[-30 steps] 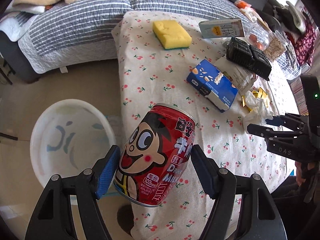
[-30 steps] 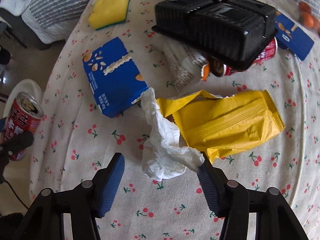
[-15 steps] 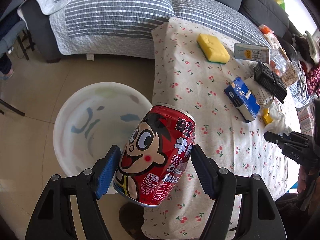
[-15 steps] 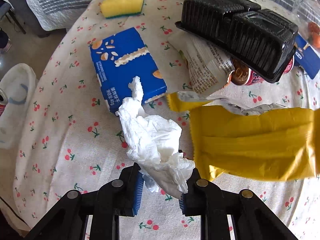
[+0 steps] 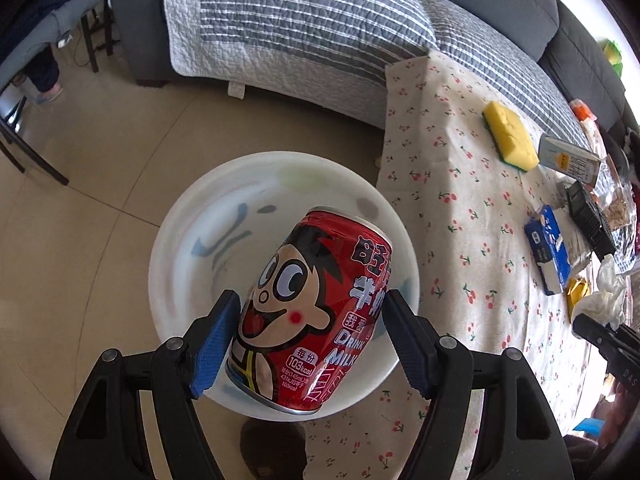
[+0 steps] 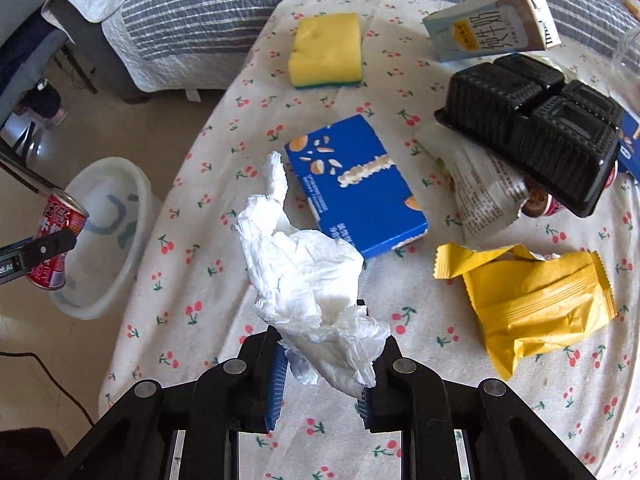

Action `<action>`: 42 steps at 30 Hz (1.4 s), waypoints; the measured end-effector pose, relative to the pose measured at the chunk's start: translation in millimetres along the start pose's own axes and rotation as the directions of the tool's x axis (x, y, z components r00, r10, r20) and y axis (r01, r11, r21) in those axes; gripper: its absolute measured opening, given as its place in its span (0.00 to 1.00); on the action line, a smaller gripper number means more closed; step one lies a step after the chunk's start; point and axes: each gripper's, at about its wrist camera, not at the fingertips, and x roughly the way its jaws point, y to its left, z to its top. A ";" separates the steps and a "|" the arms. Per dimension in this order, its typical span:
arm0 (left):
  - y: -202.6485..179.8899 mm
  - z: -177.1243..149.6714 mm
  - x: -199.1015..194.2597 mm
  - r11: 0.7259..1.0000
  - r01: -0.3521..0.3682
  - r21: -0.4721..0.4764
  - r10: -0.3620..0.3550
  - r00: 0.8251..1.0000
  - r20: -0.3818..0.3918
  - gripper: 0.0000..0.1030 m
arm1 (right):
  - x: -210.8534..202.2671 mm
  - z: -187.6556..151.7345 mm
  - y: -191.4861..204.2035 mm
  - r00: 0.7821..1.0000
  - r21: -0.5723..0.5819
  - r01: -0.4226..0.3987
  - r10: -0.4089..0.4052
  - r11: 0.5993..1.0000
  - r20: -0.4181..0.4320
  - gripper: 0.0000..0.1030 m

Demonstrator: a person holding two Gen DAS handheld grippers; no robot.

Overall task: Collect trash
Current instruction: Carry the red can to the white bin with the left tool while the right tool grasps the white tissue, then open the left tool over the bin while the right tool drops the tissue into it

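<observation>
My left gripper (image 5: 310,338) is shut on a red milk drink can (image 5: 308,308) and holds it above a white basin (image 5: 224,216) on the floor beside the table. The can (image 6: 56,240) and basin (image 6: 116,192) also show at the left of the right wrist view. My right gripper (image 6: 320,380) is shut on a crumpled white tissue (image 6: 304,272), lifted over the cherry-print tablecloth (image 6: 200,312). A blue box (image 6: 356,188), a yellow wrapper (image 6: 532,304), a black plastic tray (image 6: 532,128) and a printed wrapper (image 6: 480,192) lie on the table.
A yellow sponge (image 6: 326,50) and a milk carton (image 6: 492,26) lie at the table's far side. A striped sofa (image 5: 300,32) stands behind the table. Chair legs (image 5: 24,148) stand on the floor at left. A second red can (image 6: 544,204) lies under the black tray.
My left gripper carried the can leftward off the table to above the basin. My right gripper closed on the tissue and lifted it off the table.
</observation>
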 end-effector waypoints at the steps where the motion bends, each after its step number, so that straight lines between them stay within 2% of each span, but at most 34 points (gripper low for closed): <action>1: 2.1 -0.3 -0.7 1.000 -0.010 -0.007 0.010 1.000 0.008 0.76 | 3.0 1.8 4.0 1.000 -0.002 -0.006 0.006 1.000 -0.001 0.24; 2: 3.7 -0.3 -3.2 1.000 -0.016 -0.009 0.016 1.000 0.022 0.79 | 6.0 3.8 8.8 1.000 -0.004 -0.014 0.014 1.000 -0.001 0.24; 4: 6.7 -1.5 -10.7 1.000 -0.028 -0.007 0.028 0.998 0.052 0.91 | 9.3 6.1 18.3 1.000 -0.010 -0.031 0.031 0.999 0.000 0.24; 6: 11.7 -4.9 -17.9 0.999 -0.042 -0.007 0.042 0.997 0.067 0.95 | 12.0 8.0 28.3 0.998 -0.015 -0.057 0.057 0.998 0.000 0.24; 12: 43.8 -16.1 -30.8 0.987 -0.147 -0.069 0.150 0.988 0.036 0.95 | 28.0 17.9 71.3 0.989 -0.051 -0.150 0.150 0.987 -0.003 0.24; 17: 70.3 -22.0 -41.7 0.978 -0.194 -0.079 0.199 0.978 0.060 0.95 | 50.4 24.3 113.7 0.975 -0.091 -0.222 0.220 0.971 -0.033 0.24; 26: 99.1 -32.7 -31.4 0.975 -0.218 -0.041 0.219 0.976 0.012 0.95 | 91.4 30.8 166.8 0.972 -0.129 -0.233 0.226 0.964 -0.067 0.26; 31: 117.4 -35.1 -28.0 0.973 -0.220 -0.070 0.221 0.975 -0.003 0.95 | 108.0 32.6 179.1 0.971 -0.120 -0.234 0.227 0.965 -0.070 0.29; 33: 122.7 -36.2 -27.1 0.972 -0.221 -0.078 0.221 0.975 -0.008 0.95 | 110.6 32.5 181.7 0.971 -0.108 -0.234 0.228 0.966 -0.070 0.39; 34: 124.7 -36.5 -26.5 0.972 -0.222 -0.080 0.222 0.975 -0.010 0.95 | 111.2 32.8 181.9 0.971 -0.099 -0.234 0.227 0.967 -0.075 0.55; 35: 126.4 -36.7 -25.9 0.971 -0.223 -0.083 0.223 0.975 -0.013 0.95 | 110.1 32.8 181.9 0.972 -0.090 -0.231 0.224 0.969 -0.074 0.65; 42: 116.7 -35.5 -26.1 0.973 -0.215 -0.082 0.214 0.977 -0.016 0.95 | 84.9 35.0 171.8 0.977 -0.082 -0.213 0.213 0.974 -0.006 0.74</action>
